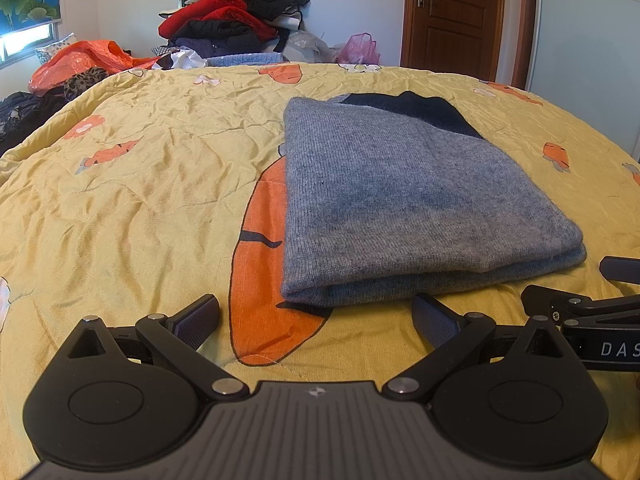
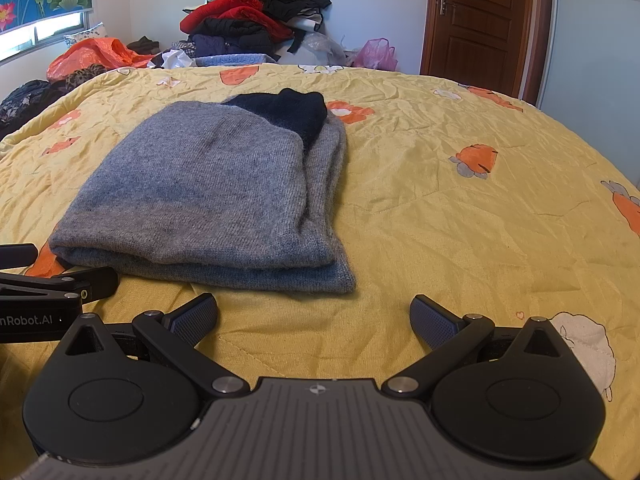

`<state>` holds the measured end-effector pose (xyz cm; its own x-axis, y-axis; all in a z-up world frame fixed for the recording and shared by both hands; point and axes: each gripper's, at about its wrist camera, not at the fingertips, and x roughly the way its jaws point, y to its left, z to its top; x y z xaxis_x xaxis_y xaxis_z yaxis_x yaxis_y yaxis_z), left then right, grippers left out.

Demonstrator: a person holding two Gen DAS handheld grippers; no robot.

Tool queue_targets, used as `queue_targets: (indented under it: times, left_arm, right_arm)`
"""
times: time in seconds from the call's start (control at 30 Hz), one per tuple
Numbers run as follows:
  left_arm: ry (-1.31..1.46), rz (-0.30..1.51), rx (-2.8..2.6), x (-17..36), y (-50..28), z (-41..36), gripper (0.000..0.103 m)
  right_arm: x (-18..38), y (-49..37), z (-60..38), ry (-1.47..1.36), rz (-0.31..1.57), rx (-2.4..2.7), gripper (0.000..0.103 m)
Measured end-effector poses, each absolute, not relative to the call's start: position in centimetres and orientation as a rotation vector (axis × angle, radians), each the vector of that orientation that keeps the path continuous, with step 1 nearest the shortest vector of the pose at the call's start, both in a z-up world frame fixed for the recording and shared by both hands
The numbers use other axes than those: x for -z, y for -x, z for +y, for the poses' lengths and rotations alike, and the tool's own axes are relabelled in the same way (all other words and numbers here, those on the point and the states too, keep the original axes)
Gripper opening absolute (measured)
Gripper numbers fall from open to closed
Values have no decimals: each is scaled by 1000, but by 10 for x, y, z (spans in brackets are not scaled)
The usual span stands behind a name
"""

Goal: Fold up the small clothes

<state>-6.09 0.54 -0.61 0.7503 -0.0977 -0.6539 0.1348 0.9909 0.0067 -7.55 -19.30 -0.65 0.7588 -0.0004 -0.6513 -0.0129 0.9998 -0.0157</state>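
Fuzzy grey knit sweater lies on a wrinkled, faintly glossy yellow cotton quilt.

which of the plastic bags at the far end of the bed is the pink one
The pink bag sits at the far right by the wooden door. The orange bag lies far left under the window, and a clear one sits between them beside the clothes pile.

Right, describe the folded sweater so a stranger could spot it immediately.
Start at the yellow quilt with orange carrot prints that covers the bed. Lying flat on it, just ahead of both open grippers, is the grey knit sweater, folded into a neat layered rectangle. Unlike the jumbled clothes pile against the far wall, it lies alone and tidy, with a dark navy section at its far end.
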Motion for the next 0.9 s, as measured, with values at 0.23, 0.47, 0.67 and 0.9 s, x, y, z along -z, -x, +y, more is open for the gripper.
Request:
queue_targets:
  times: [0.23, 0.47, 0.67, 0.9]
  left_arm:
    - [-55, 712, 127, 6, 61, 6, 103]
    - [-48, 722, 125, 4, 61, 5, 103]
    - [-52, 764, 92, 0, 60, 3, 103]
    - [-87, 797, 56, -20, 74, -5, 103]
  right_arm:
    - [7, 76, -193, 20, 709, -7, 103]
    - [6, 76, -193, 19, 710, -8, 103]
    - [1, 71, -193, 26, 774, -28, 103]
    - [-10, 71, -188, 22, 885, -26, 103]
